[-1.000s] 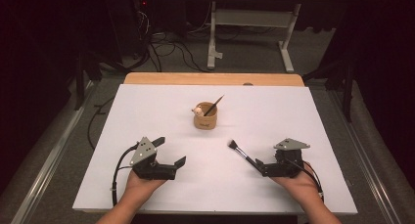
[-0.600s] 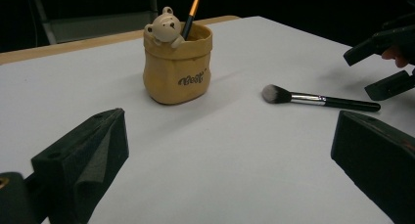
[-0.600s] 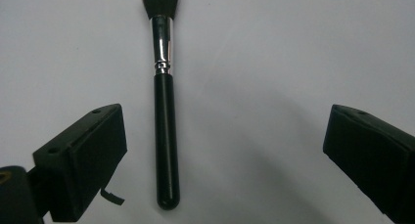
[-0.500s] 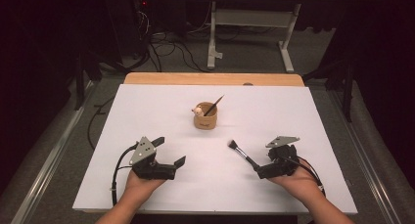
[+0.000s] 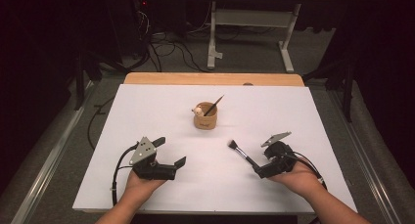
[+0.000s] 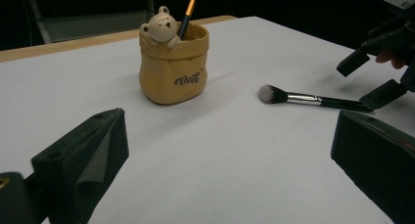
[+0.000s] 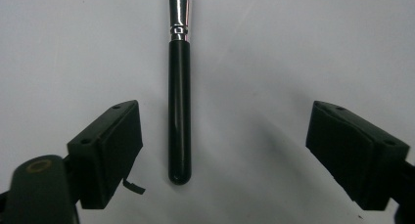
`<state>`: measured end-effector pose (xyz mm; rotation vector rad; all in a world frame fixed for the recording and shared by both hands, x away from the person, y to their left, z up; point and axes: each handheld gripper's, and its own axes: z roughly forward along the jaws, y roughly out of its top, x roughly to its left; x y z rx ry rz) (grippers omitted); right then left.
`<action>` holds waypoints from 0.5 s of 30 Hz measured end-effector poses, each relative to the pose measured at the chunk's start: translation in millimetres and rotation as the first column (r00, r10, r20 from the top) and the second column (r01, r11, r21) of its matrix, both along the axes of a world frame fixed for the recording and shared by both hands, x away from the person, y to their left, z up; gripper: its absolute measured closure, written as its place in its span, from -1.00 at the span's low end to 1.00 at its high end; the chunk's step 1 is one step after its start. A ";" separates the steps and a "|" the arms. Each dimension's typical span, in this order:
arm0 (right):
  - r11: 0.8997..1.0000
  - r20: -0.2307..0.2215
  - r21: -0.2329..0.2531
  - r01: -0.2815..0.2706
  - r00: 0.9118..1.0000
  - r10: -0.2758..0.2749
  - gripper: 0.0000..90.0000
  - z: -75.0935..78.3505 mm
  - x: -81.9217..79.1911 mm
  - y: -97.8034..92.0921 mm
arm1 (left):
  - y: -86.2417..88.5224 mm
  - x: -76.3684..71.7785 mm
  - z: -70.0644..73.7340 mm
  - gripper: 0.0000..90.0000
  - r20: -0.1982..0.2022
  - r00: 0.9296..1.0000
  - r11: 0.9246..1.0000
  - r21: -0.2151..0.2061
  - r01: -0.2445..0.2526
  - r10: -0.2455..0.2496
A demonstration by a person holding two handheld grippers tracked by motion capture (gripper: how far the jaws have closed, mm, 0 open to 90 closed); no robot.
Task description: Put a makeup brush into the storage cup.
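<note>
Since the earlier frames our right tongs (image 5: 258, 170) have tipped forward and dropped closer to the desk (image 5: 147, 106), while our left tongs (image 5: 171, 153) have stayed where they were near the front edge. Now the makeup brush (image 5: 241, 152) lies flat on the white surface, its pale bristles pointing toward the holder and its black handle running back between the right jaws. From the right gripper view the handle (image 7: 179, 111) sits nearer the left jaw than the right, and both jaws stand wide apart, touching nothing. We judge this lining-up is meant to let the jaws close across the handle's end, away from the soft head. Our left tongs are also spread open and empty, resting low and aimed toward the bear-shaped holder (image 6: 172, 62), which stands upright near the desk's middle with a thin orange-handled brush (image 6: 188, 11) leaning in it. That holder looks like the likely place for the makeup brush.
</note>
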<state>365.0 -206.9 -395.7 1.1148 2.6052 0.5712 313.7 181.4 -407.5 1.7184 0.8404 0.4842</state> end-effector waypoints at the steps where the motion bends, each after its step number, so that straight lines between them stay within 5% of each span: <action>1: 1.000 -0.013 -0.004 -0.004 1.000 0.004 -0.62 1.3 0.8 1.2 | -0.1 -0.1 0.0 -0.97 0.000 1.000 1.000 0.000 0.000 0.000; 15: 0.994 -0.109 -0.076 -0.084 0.991 0.075 -0.04 7.1 5.0 14.1 | 0.3 -1.4 1.2 -0.97 0.007 1.000 1.000 -0.004 -0.001 0.001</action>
